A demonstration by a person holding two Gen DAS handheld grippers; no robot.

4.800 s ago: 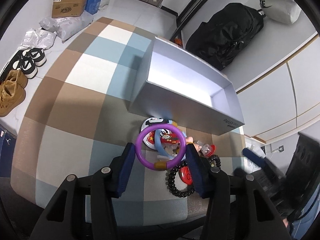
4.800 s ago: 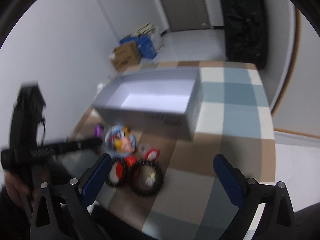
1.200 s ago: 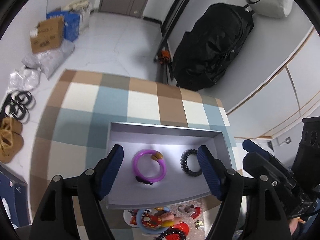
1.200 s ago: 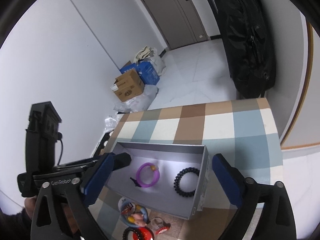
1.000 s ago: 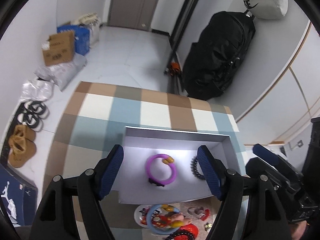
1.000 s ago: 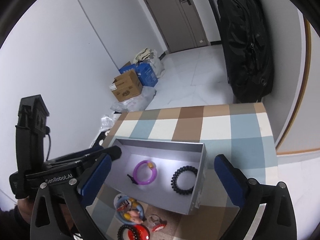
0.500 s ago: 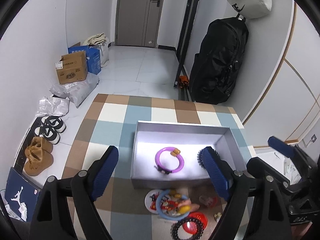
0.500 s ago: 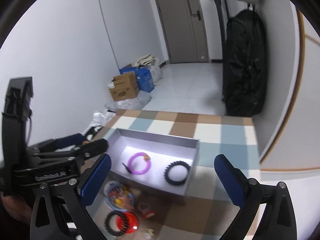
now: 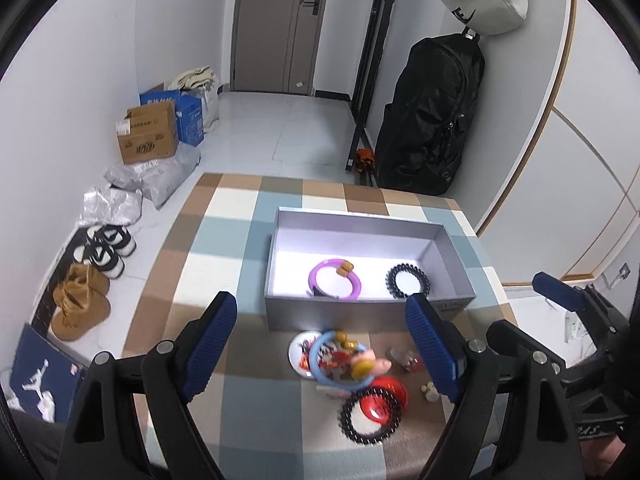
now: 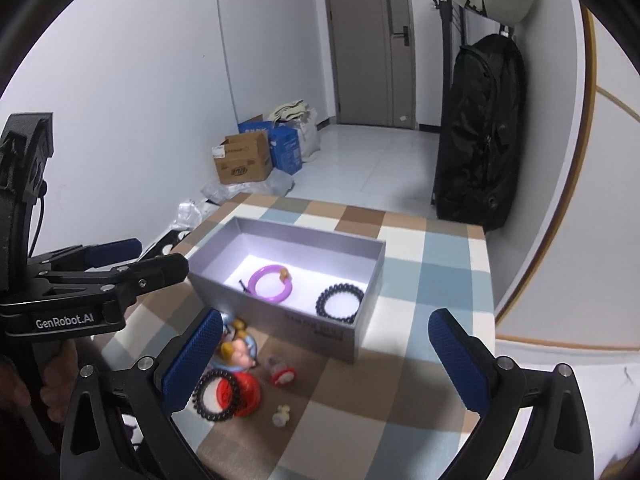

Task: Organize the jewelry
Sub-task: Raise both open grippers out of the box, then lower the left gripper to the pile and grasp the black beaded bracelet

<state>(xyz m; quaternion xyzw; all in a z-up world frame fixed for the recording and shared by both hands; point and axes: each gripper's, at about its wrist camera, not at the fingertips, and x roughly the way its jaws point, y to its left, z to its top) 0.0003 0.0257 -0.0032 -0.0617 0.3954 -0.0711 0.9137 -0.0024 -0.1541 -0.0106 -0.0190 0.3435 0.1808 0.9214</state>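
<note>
Item: grey rectangular box [image 9: 372,312], open-topped, matte card walls, on a checked worktop [image 9: 208,240]. Contents: purple smooth ring bracelet [image 9: 335,280] with amber beads; black ridged coil band [image 9: 407,281], lying apart. Outside, just before the box's near wall: blue ring [image 9: 338,360] over printed badges, black beaded bracelet [image 9: 370,410] around a red glossy disc, small loose charms. Left claw [image 9: 320,346] and right claw [image 10: 324,364] were both spread wide and empty, raised above the pile. Risk, judged: overlapping pieces could snag and lift together; small charms might slip from ribbed pads.
</note>
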